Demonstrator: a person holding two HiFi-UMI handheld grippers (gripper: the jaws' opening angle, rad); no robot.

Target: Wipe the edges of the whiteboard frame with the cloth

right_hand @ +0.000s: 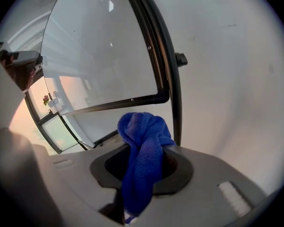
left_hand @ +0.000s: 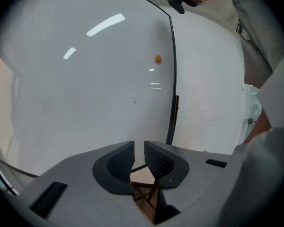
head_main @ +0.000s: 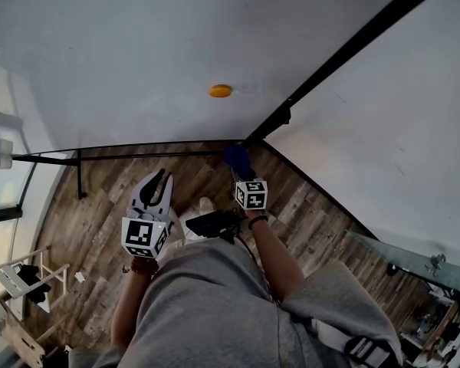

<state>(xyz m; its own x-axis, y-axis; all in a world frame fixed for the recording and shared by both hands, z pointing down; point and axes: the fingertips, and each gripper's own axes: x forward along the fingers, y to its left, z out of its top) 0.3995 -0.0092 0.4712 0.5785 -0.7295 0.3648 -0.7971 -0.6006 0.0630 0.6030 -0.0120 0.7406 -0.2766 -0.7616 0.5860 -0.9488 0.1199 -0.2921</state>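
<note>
The whiteboard (head_main: 153, 52) has a thin black frame (head_main: 345, 48), and its bottom bar (head_main: 138, 150) meets the upright bar at a corner. My right gripper (head_main: 238, 165) is shut on a blue cloth (head_main: 236, 156) and holds it just below that corner. In the right gripper view the cloth (right_hand: 144, 145) bunches out of the right gripper (right_hand: 144, 161), close below the frame corner (right_hand: 163, 97). My left gripper (head_main: 162, 178) hangs to the left over the floor, shut and holding nothing. From the left gripper (left_hand: 139, 157) the upright bar (left_hand: 173, 79) shows ahead.
An orange magnet (head_main: 220, 90) sticks to the board. A black knob (right_hand: 181, 59) juts from the upright bar. A black stand leg (head_main: 79, 176) drops to the wooden floor (head_main: 100, 205). A white rack (head_main: 19, 278) stands lower left, and a glass panel (head_main: 414, 261) lower right.
</note>
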